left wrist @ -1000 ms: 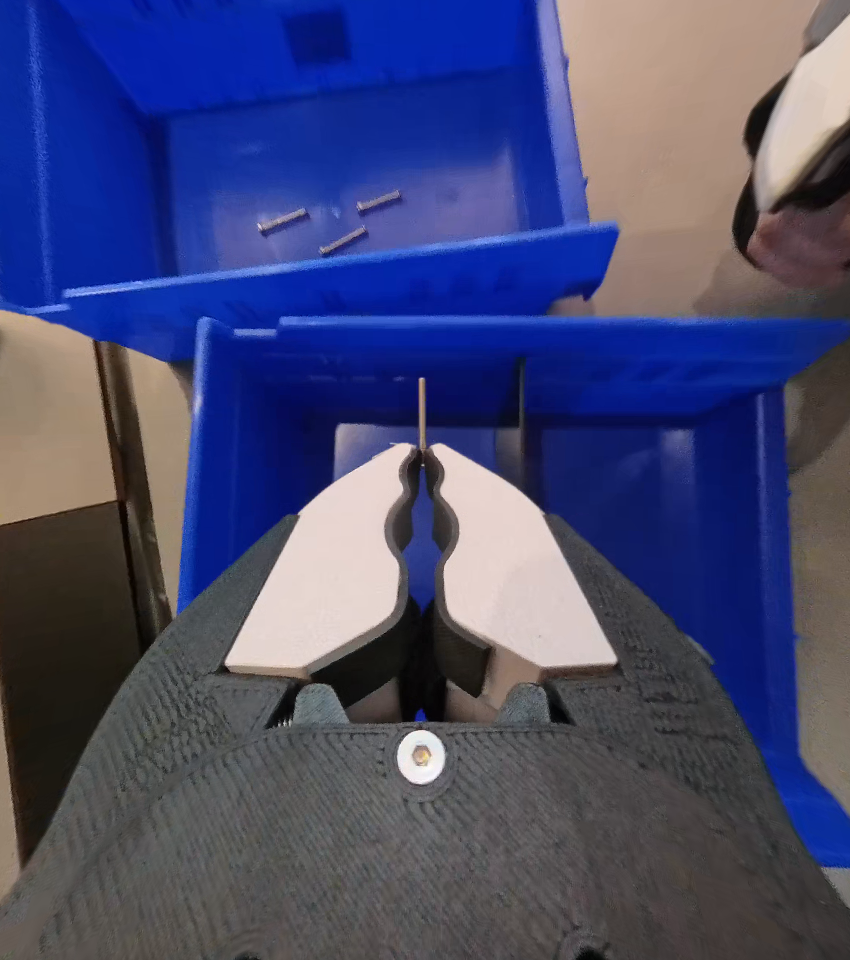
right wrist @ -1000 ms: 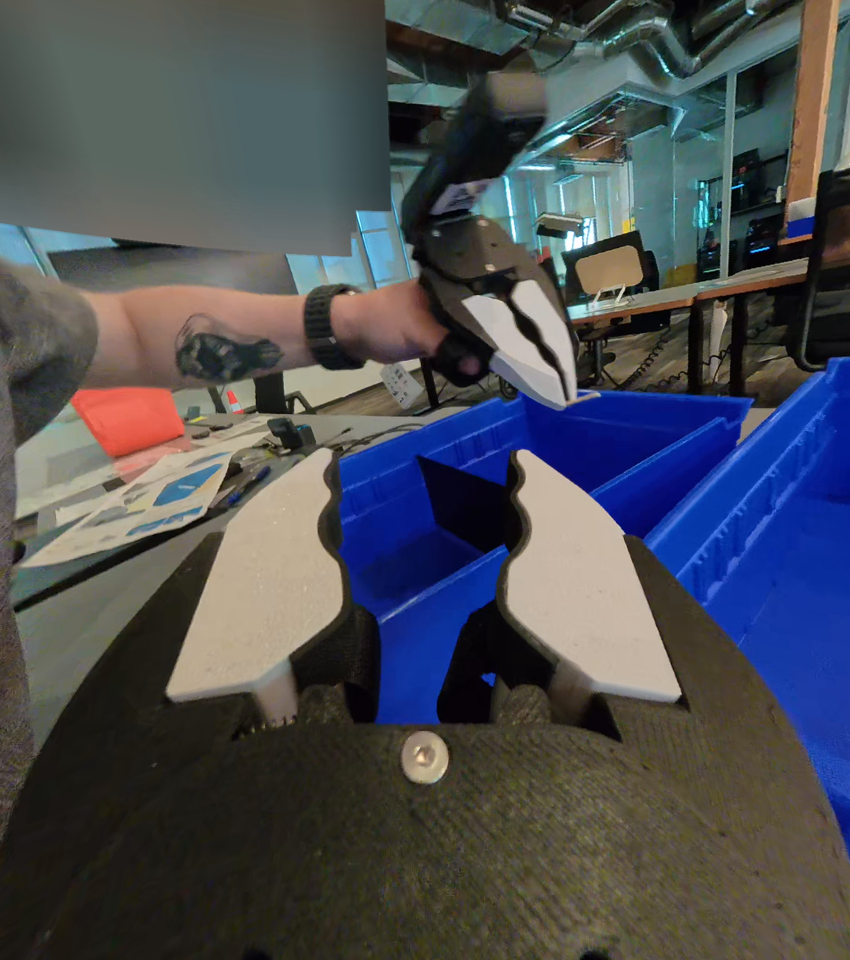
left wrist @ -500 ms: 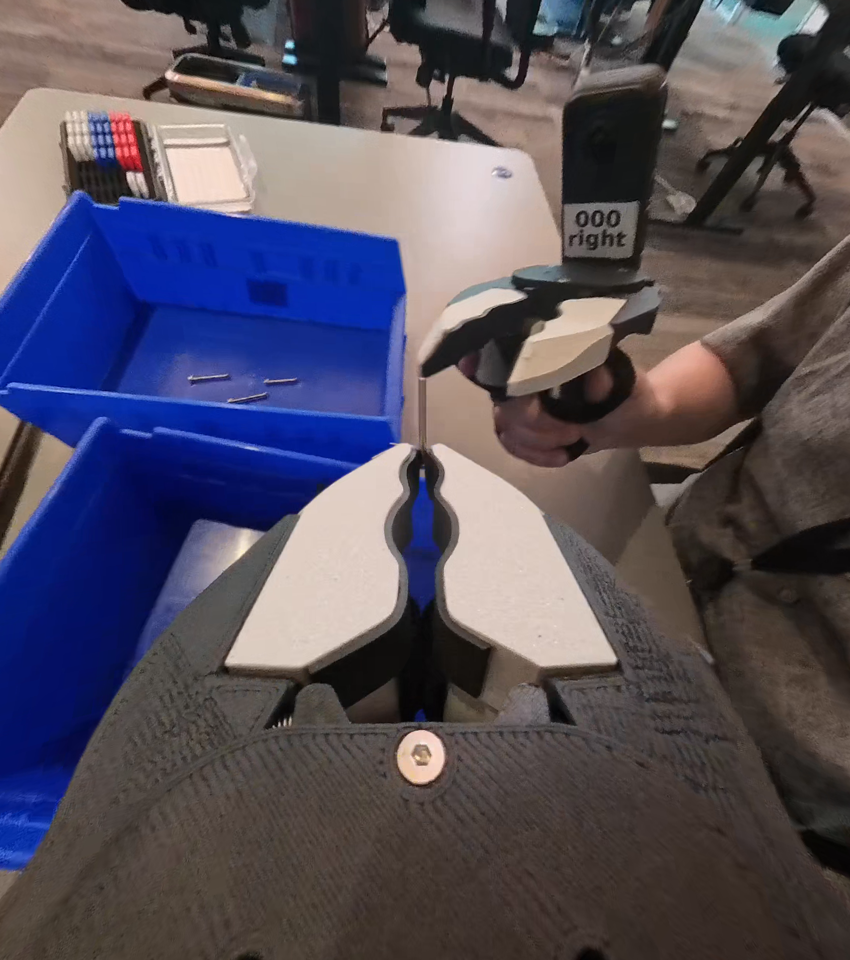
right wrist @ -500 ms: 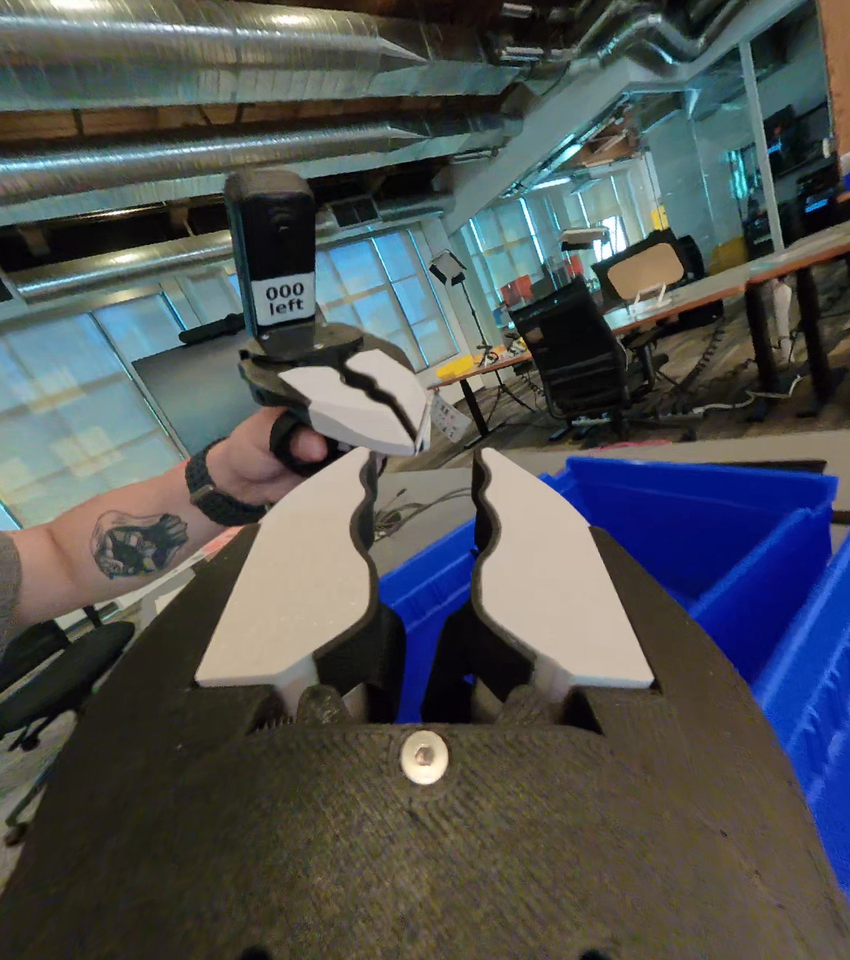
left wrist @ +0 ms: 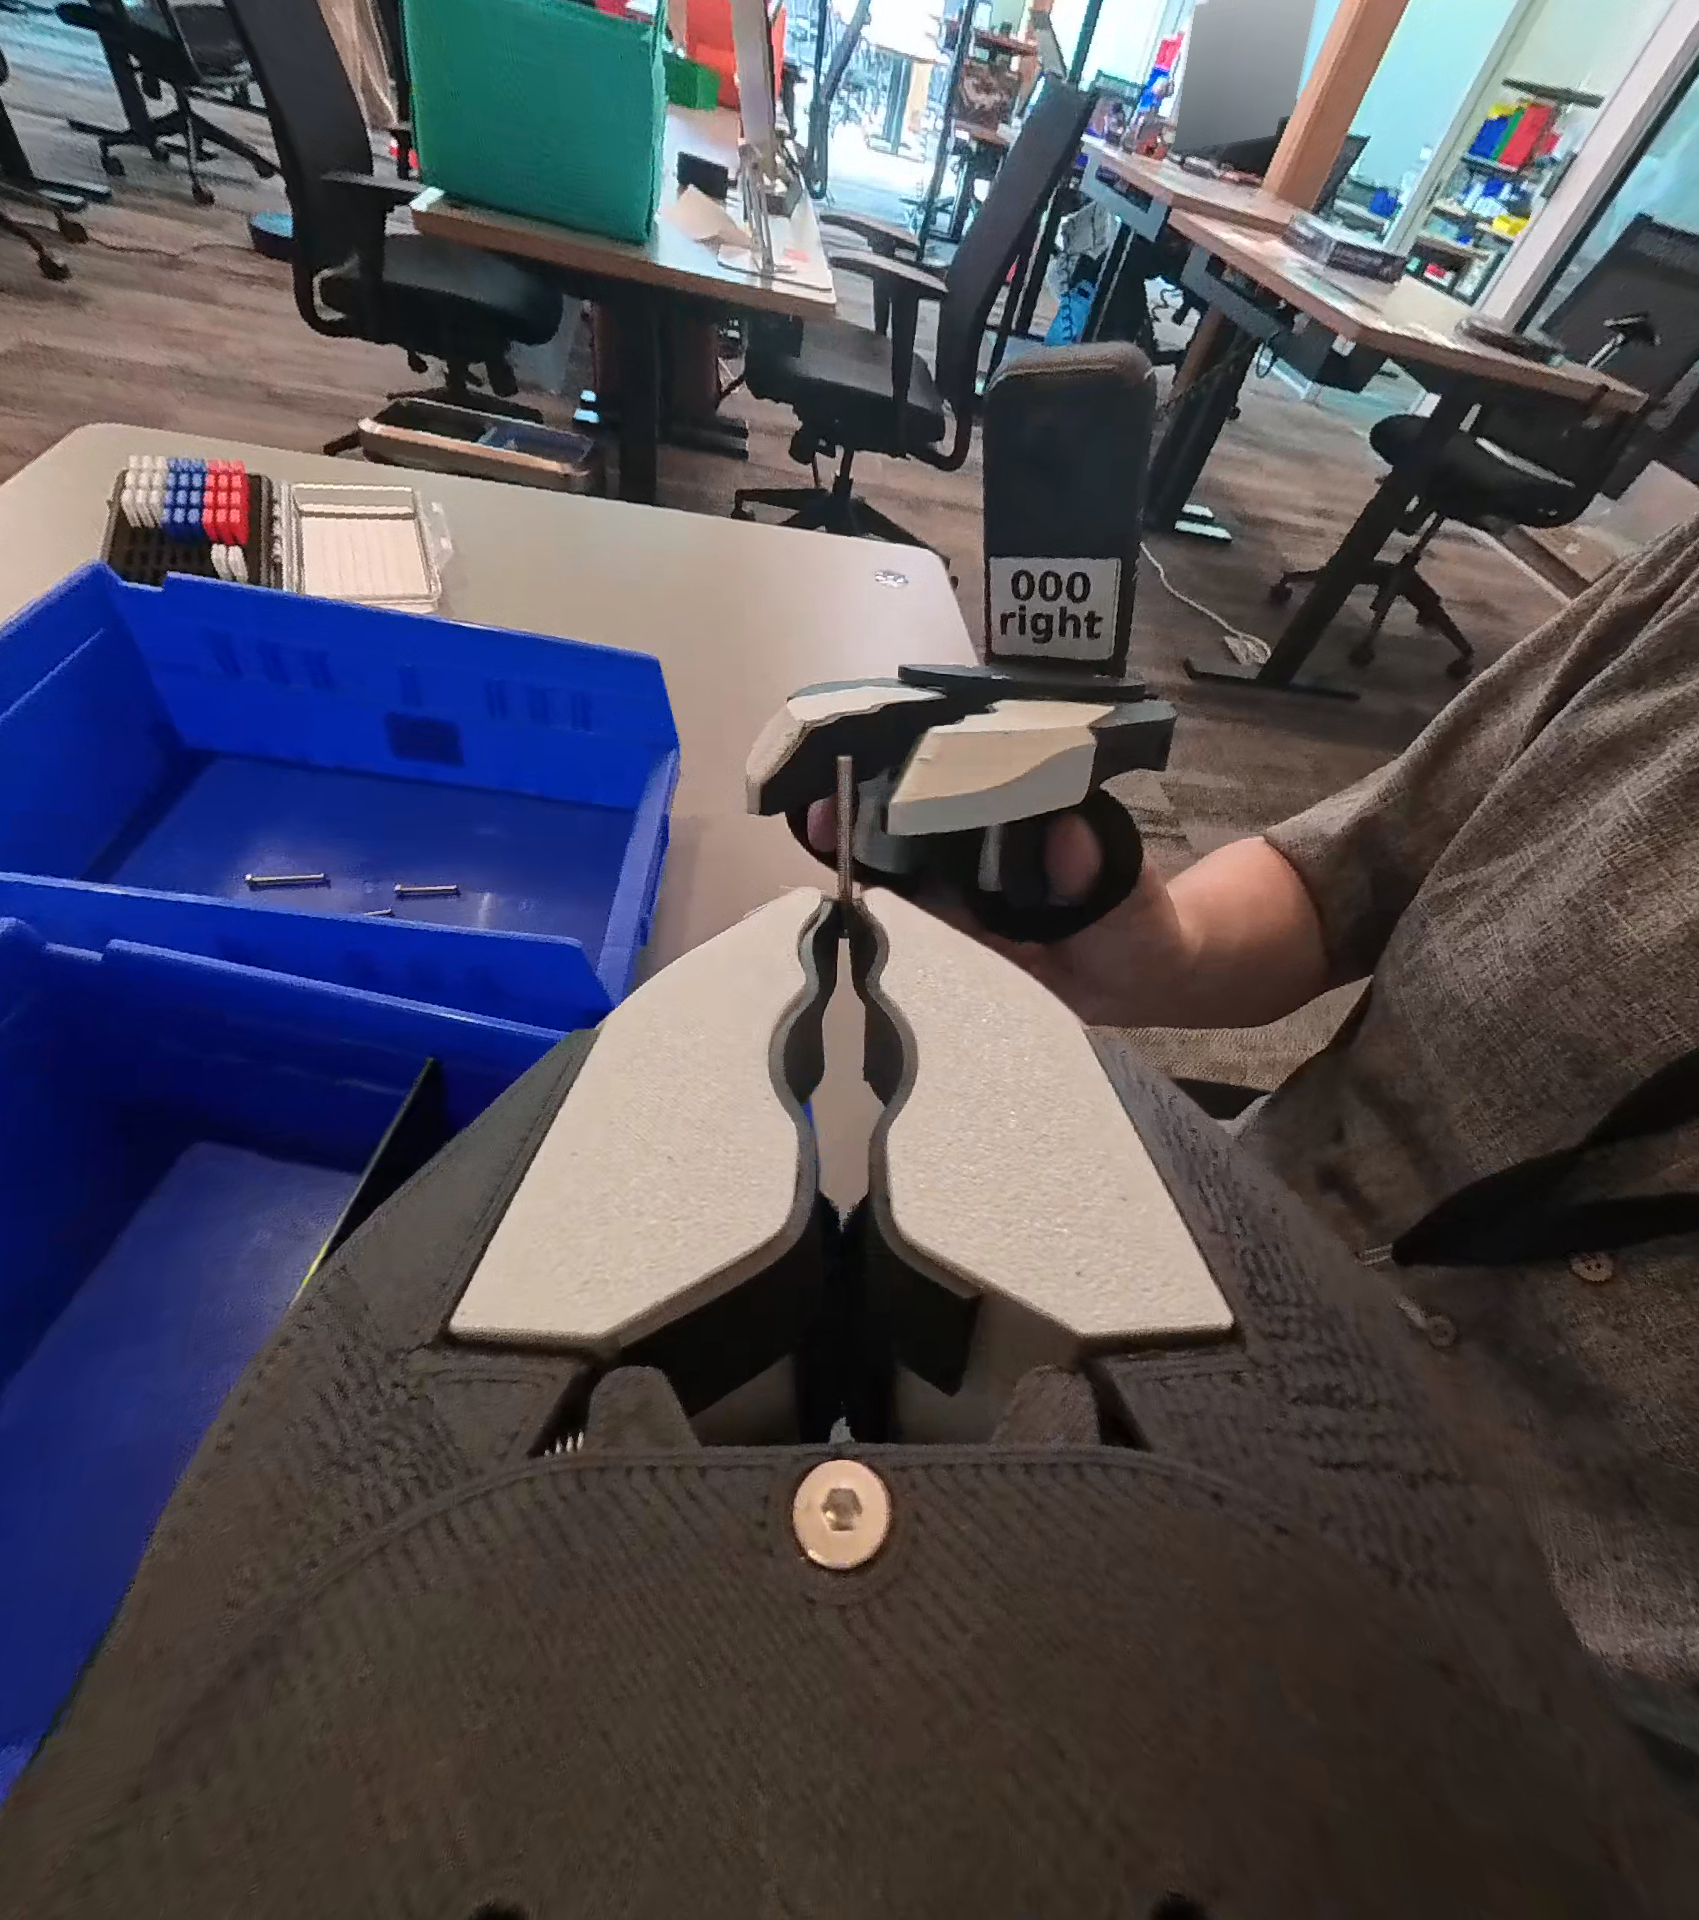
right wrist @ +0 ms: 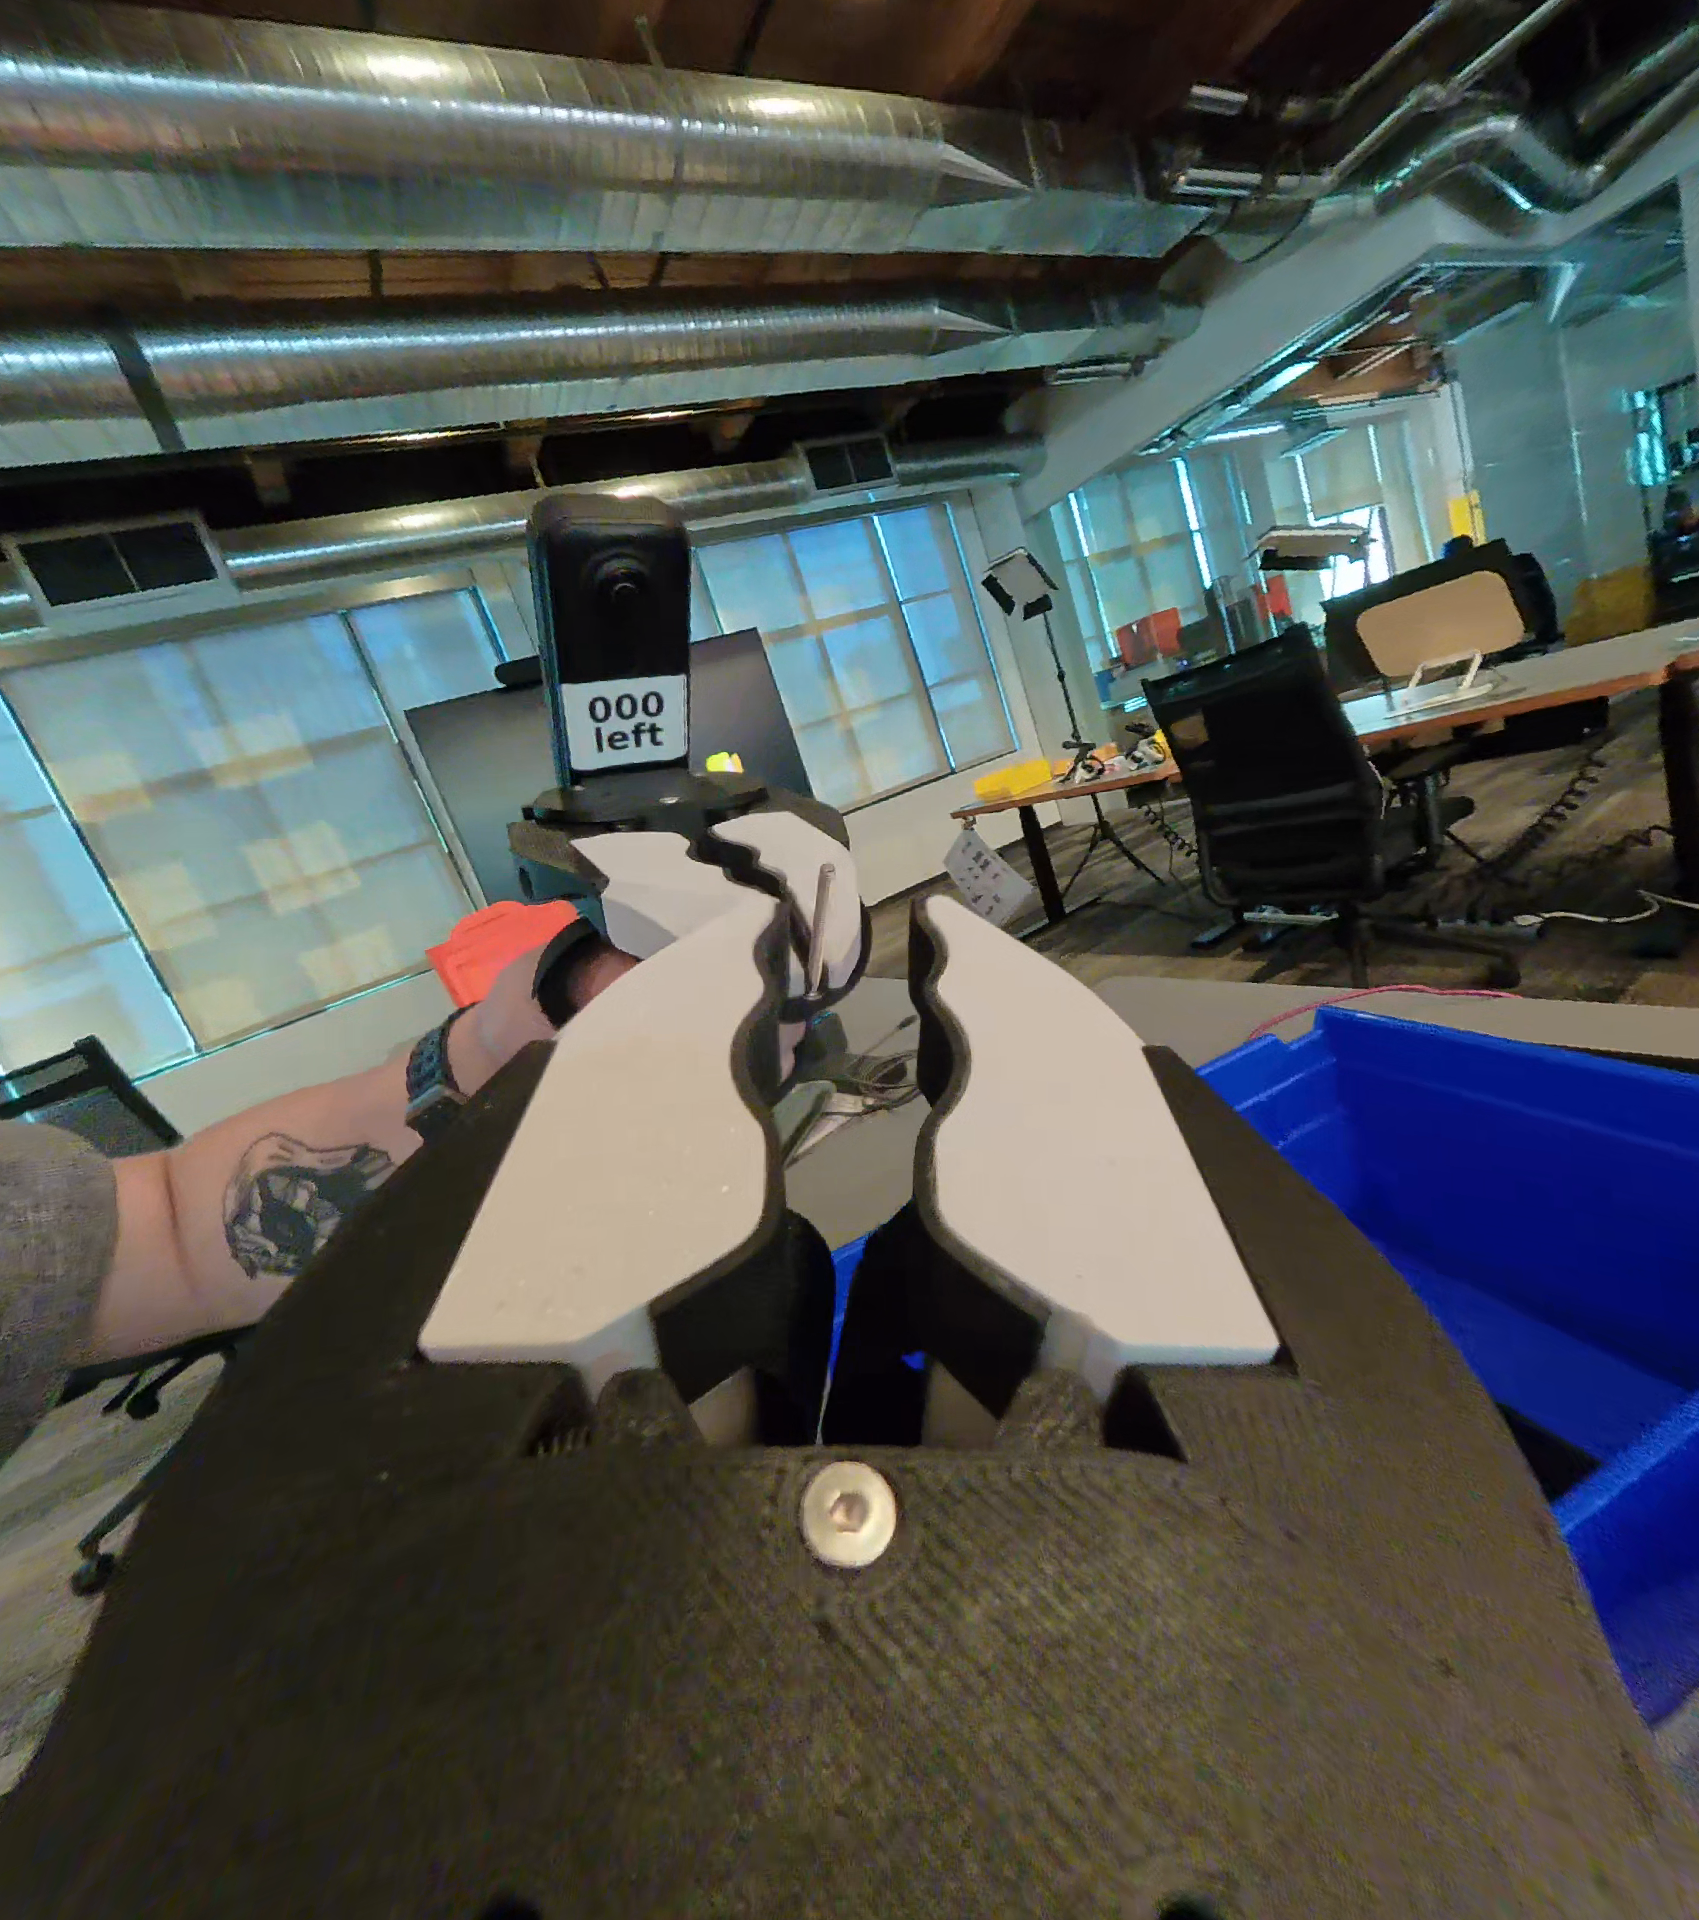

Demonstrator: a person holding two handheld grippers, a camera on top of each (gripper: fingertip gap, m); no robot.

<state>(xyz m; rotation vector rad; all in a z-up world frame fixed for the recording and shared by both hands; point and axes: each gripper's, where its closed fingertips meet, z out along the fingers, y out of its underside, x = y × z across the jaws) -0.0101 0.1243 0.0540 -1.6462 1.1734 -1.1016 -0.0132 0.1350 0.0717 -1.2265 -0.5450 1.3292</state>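
Gripping thin screw (left wrist: 843, 831) — left gripper (left wrist: 843, 906) above beige table (left wrist: 720, 623), office.

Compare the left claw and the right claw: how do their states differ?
The left claw is shut on a thin metal pin that stands up past its tips; the right claw is open and holds nothing. Both have pale wavy-edged fingers on a black body and face each other above the table.

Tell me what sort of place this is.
Most likely an open-plan office or lab workspace. Rows of desks with black office chairs fill the room, bare metal ducts run under the ceiling, and blue parts bins sit on the near table.
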